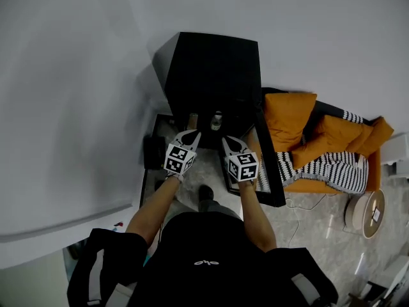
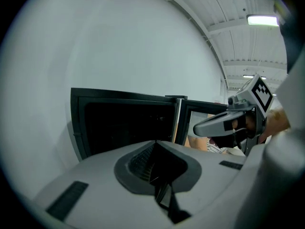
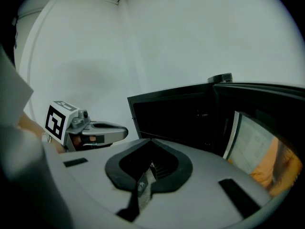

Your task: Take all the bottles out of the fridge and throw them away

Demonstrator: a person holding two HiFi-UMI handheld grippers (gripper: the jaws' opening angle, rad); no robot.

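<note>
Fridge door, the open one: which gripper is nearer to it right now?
Right. The right gripper is close beside the open fridge door, on its inner side. The left gripper sits farther off, on the right gripper's other side.

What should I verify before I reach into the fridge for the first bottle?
1. Fridge door swung open: ok.
2. Left tongs free of load: ok, shut with nothing between them.
3. Right tongs free of load: ok, shut with nothing between them.
4. Tongs spread for a grasp: not ok, both are shut.
5. Bottles sighted: ok, a brownish bottle and a pale bottle show at the fridge's front in the head view.
6. Total bottles inside: cannot tell, the interior is dark in both gripper views.
</note>
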